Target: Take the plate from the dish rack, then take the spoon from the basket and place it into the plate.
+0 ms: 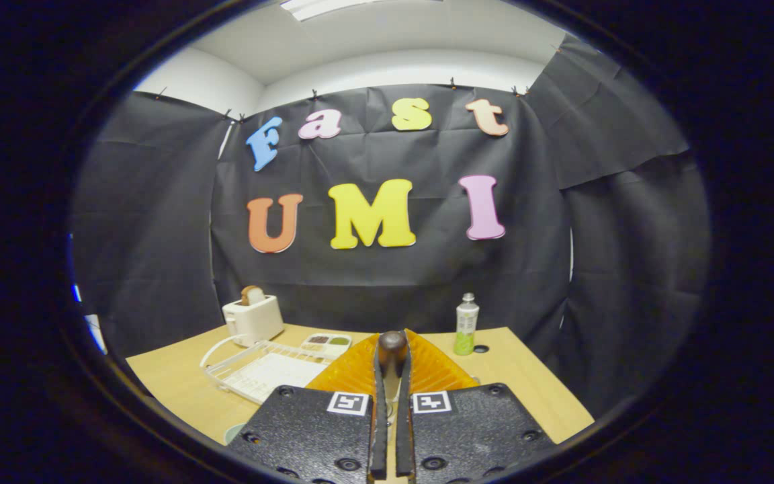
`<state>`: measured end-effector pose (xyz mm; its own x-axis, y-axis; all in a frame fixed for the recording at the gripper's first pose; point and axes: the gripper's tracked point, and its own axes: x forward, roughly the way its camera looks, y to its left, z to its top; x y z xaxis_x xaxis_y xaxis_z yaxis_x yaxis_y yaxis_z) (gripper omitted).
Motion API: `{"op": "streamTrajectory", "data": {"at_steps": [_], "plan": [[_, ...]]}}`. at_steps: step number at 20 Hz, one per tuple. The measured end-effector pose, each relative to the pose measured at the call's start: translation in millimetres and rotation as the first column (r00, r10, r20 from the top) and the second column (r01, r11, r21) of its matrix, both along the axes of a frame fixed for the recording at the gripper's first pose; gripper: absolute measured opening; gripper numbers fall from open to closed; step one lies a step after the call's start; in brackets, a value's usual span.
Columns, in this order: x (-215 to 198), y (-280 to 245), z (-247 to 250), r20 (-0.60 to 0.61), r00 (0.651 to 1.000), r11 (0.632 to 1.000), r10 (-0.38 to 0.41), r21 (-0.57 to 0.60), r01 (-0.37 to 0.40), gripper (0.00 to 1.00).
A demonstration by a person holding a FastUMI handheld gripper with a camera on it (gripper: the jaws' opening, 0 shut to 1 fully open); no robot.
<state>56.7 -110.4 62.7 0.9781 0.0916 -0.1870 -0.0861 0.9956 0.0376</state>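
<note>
My gripper (pixel 392 363) is shut on the spoon (pixel 392 342), held high above the wooden table (pixel 528 383). The spoon's dark brown rounded end sticks up between the tips of the orange fingers (pixel 431 370), and its paler shaft runs down the narrow gap between the black pads. The white dish rack (pixel 259 370) lies on the table ahead and to the left of the fingers. A pale green rim (pixel 231 433), possibly the plate, peeks out beside the left finger's black base. The rest of it is hidden under the gripper.
A white toaster (pixel 252 319) with a slice of bread stands at the table's far left. A small white compartment tray (pixel 326 343) sits behind the rack. A green-and-white bottle (pixel 466 326) stands at the far right, near a small dark hole in the tabletop.
</note>
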Motion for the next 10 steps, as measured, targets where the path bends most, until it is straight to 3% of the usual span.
{"op": "streamTrajectory", "data": {"at_steps": [10], "plan": [[-36.9, 103.5, -101.0, -0.161, 0.968, 0.981, 0.192, 0.069, -0.183, 0.1]]}}
